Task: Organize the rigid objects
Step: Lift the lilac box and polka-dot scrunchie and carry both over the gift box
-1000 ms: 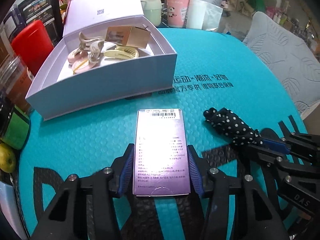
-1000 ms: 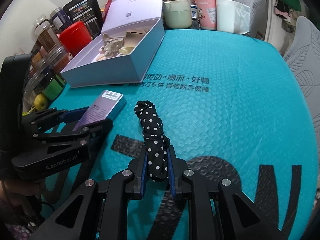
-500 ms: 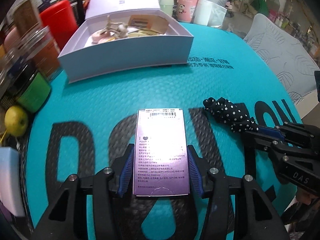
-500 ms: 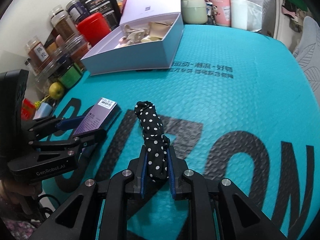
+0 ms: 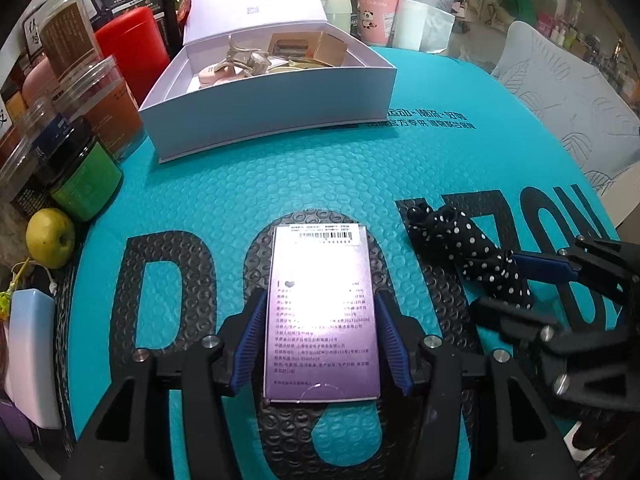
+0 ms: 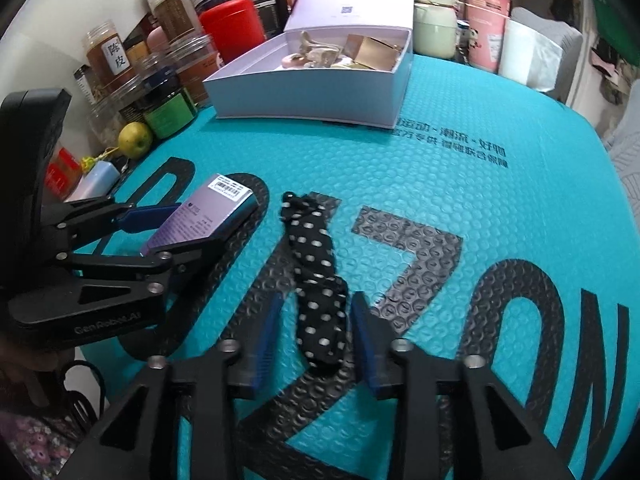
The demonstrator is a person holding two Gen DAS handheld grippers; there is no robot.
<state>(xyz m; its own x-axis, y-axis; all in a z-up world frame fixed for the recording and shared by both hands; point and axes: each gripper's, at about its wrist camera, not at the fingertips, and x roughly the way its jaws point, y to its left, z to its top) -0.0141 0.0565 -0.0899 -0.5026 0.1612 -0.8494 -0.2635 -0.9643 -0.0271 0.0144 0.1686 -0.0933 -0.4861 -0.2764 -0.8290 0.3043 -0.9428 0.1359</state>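
Observation:
My left gripper (image 5: 320, 300) is shut on a flat purple box (image 5: 322, 312) with a barcode at its far end, held low over the teal mat; it also shows in the right wrist view (image 6: 200, 212). My right gripper (image 6: 316, 308) is open, its blue pads apart on either side of a black polka-dot scrunchie (image 6: 318, 280) that lies on the mat; the scrunchie also shows in the left wrist view (image 5: 468, 252). An open lavender gift box (image 5: 272, 108) at the back holds hair clips and a gold box.
Jars, a red canister (image 5: 132, 52) and a yellow-green apple (image 5: 50, 238) line the left edge. Pink cups (image 5: 378, 8), a pale bottle and a white bag stand behind the gift box. A grey chair (image 5: 568, 104) is on the right.
Both grippers pulled back from the gift box toward the near part of the mat. The right gripper opened and let go of the scrunchie. The left still holds the purple box.

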